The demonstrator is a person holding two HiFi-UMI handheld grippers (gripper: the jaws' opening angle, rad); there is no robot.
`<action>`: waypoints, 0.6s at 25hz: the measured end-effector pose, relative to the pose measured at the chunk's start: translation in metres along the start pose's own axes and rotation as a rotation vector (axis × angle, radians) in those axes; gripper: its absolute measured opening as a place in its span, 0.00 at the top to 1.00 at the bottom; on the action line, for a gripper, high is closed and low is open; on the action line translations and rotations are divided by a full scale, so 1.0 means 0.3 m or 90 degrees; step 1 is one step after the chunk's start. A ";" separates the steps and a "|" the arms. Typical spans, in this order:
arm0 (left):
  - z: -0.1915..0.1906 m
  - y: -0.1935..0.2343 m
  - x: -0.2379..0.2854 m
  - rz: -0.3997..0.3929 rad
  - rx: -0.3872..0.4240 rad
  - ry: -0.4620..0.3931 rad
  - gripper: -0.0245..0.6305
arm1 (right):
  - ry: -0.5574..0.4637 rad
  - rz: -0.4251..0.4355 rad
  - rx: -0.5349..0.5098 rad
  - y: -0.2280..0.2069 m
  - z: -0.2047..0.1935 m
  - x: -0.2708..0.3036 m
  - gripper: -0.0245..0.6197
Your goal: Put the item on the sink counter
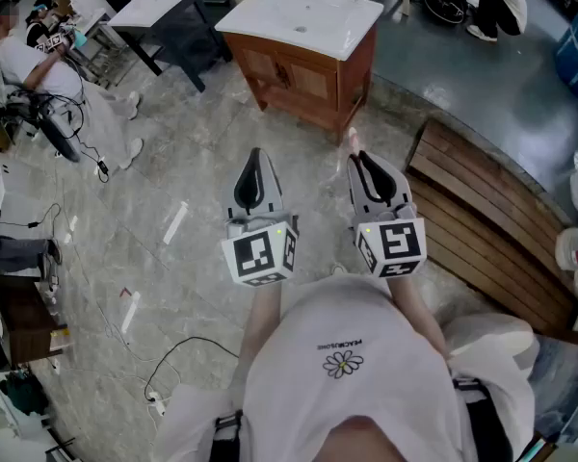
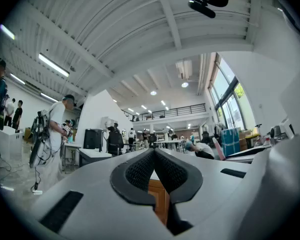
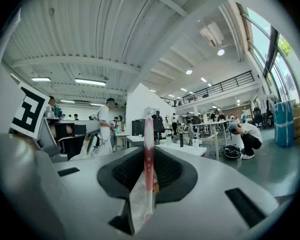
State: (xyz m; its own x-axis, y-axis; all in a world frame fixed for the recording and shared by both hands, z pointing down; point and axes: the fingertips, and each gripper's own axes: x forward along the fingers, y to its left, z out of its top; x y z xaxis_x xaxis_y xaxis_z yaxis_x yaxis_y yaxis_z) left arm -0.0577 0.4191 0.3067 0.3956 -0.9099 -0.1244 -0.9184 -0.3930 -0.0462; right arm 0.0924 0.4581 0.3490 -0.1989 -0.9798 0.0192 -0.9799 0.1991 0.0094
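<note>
Two grippers, one toothbrush, one sink cabinet. The left gripper [image 2: 154, 153] has its jaws pressed together with nothing between them. The right gripper [image 3: 149, 151] is clamped on a pink-and-white toothbrush [image 3: 148, 129], which runs along the jaws and sticks out past their tips. Both forearms reach forward side by side above the floor, pointing toward the white tabletop [image 1: 270, 12] of the sink cabinet, well apart from it

Large open lab or workshop hall: high ribbed ceiling [image 3: 90, 39] with strip lights, a railed mezzanine [image 3: 225, 87] at the far end, tall windows [image 3: 277, 59] on the right. White worktables [image 1: 164, 6] and a freestanding sink cabinet [image 1: 303, 61] stand far off on the marbled floor [image 1: 193, 152]. Loose cables [image 1: 200, 339] trail nearby.
</note>
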 end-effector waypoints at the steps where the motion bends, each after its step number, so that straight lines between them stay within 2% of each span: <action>1: -0.003 0.004 0.003 0.001 0.001 0.002 0.94 | 0.000 0.002 0.002 0.004 -0.001 0.003 0.87; 15: -0.008 0.054 0.035 0.028 0.011 0.005 0.94 | -0.026 0.043 -0.003 0.024 0.014 0.041 0.87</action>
State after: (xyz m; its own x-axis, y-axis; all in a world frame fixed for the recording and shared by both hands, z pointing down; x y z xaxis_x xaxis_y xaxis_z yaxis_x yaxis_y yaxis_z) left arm -0.0684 0.4029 0.3071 0.3543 -0.9275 -0.1195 -0.9351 -0.3498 -0.0573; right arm 0.0828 0.4473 0.3450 -0.2650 -0.9640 -0.0204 -0.9642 0.2647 0.0140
